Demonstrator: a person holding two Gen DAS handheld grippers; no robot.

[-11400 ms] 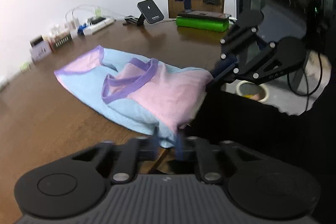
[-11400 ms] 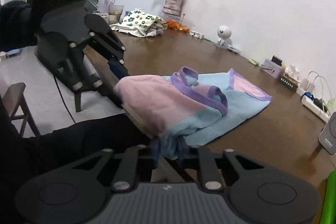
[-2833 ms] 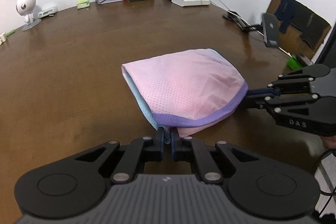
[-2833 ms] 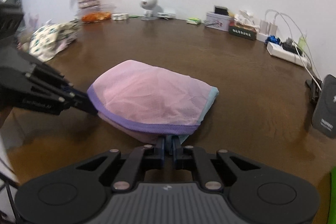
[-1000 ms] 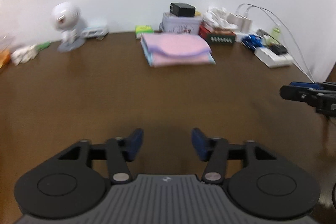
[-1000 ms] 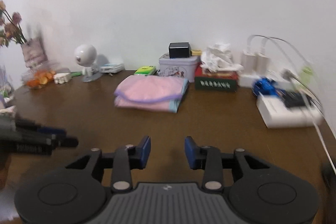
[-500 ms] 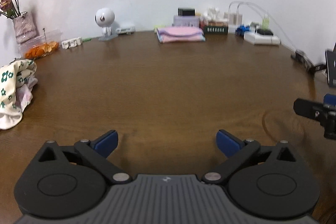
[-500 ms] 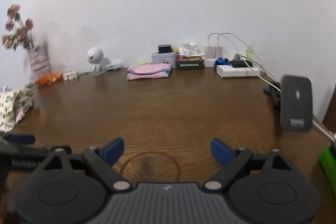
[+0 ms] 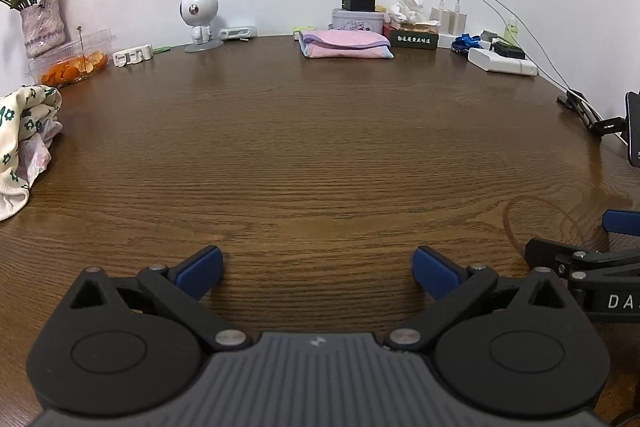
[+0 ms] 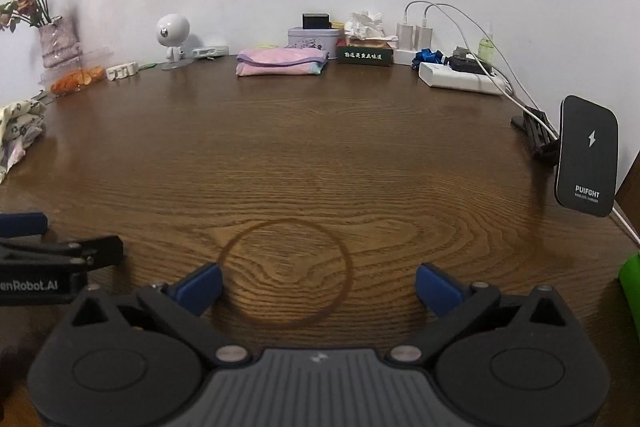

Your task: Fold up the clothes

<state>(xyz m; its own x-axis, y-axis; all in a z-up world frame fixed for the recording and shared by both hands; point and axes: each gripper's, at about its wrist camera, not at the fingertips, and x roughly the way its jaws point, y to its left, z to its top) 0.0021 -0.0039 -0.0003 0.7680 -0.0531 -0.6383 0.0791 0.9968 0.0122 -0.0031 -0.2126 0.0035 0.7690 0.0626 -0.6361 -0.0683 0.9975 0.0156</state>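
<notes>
The folded pink and light blue garment (image 9: 345, 44) lies at the far edge of the brown wooden table (image 9: 320, 155), by the wall; it also shows in the right wrist view (image 10: 282, 62). My left gripper (image 9: 318, 269) is wide open and empty, low over the table's near side. My right gripper (image 10: 318, 285) is wide open and empty, also near the front. Each gripper's side shows in the other's view: the right gripper (image 9: 592, 263) at the right edge, the left gripper (image 10: 60, 255) at the left edge. A crumpled floral garment (image 9: 22, 131) lies at the table's left edge.
Along the wall stand a vase with dried roses (image 9: 40, 23), a clear tub of orange peel (image 9: 74, 67), a white robot figure (image 9: 198, 17), tins and boxes (image 9: 412, 35), and a power strip with cables (image 9: 502, 61). A black charger stand (image 10: 586, 155) and a green object (image 10: 631, 287) are at the right.
Both grippers let go of the folded garment at the far edge, opened wide and drew back to the near side of the table. Over the last half second almost nothing moved.
</notes>
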